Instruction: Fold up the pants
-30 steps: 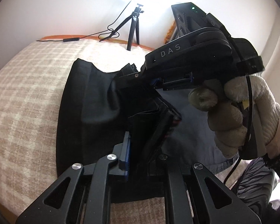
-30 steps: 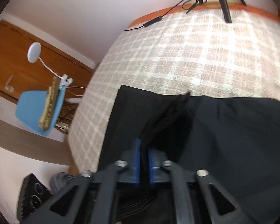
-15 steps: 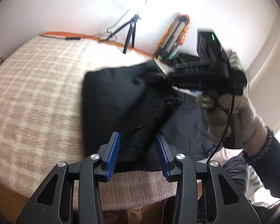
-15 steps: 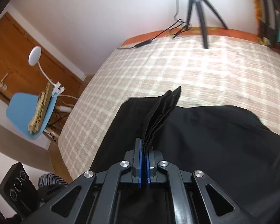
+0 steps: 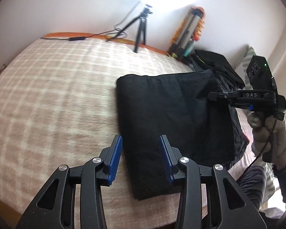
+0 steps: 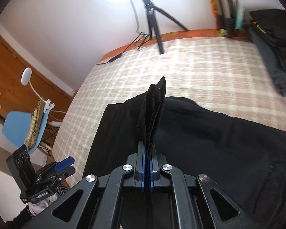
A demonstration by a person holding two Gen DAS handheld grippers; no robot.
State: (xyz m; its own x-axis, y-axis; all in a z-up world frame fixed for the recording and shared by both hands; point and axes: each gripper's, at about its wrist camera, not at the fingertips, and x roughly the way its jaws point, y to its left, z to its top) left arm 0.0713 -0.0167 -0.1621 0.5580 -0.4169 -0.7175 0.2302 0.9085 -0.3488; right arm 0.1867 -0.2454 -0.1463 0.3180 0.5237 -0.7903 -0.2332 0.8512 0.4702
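Black pants [image 5: 173,118] lie folded on the checked bed cover, near its front right part. My left gripper [image 5: 141,156] is open and empty, held above the pants' near left edge. My right gripper [image 6: 147,152] is shut on a bunched fold of the pants [image 6: 154,112] and lifts that edge above the rest of the cloth. The right gripper also shows in the left wrist view [image 5: 215,96], at the pants' far right corner, held by a gloved hand. The left gripper shows in the right wrist view [image 6: 64,164] at the lower left.
The beige checked bed cover [image 5: 57,99] spreads left and back. A tripod [image 5: 141,28] with a bright lamp and a cable stands at the back edge. A pile of dark clothes [image 5: 215,64] lies at the back right. A blue chair [image 6: 22,131] stands beside the bed.
My left gripper let go of the pants, opened and drew back toward the near edge. My right gripper moved right with the fold, and the pants now lie flatter.
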